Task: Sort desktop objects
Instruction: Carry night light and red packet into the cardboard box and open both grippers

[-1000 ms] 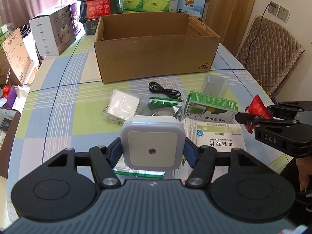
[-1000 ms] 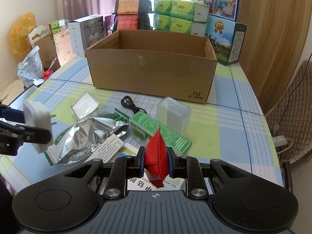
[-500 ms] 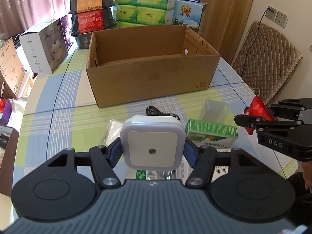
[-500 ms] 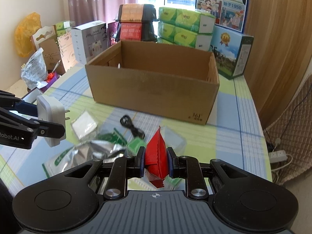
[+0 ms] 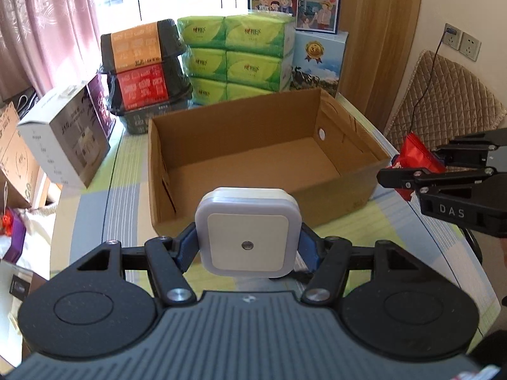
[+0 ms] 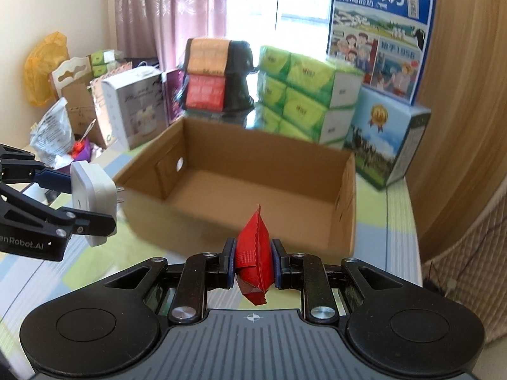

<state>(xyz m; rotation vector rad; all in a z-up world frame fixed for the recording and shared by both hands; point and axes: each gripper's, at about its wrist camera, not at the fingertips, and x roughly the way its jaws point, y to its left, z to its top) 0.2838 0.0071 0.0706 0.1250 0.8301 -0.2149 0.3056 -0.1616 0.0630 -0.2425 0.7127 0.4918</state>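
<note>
Jaws on my left gripper (image 5: pixel 247 247) clamp the white plug-in night light (image 5: pixel 247 240); those on my right gripper (image 6: pixel 253 261) pinch a red sachet (image 6: pixel 253 253). Both hang short of the open cardboard box (image 5: pixel 253 155) on the bench (image 5: pixel 95 196). My worry: letting go this far back drops them outside the near wall, and the thin sachet could slip sideways from so narrow a pinch.

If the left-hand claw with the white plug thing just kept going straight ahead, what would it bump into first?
Probably the near wall of the open cardboard box, or it might just clear the rim and pass over the box floor. The left gripper holds the night light in front of it; depth is unclear.
</note>
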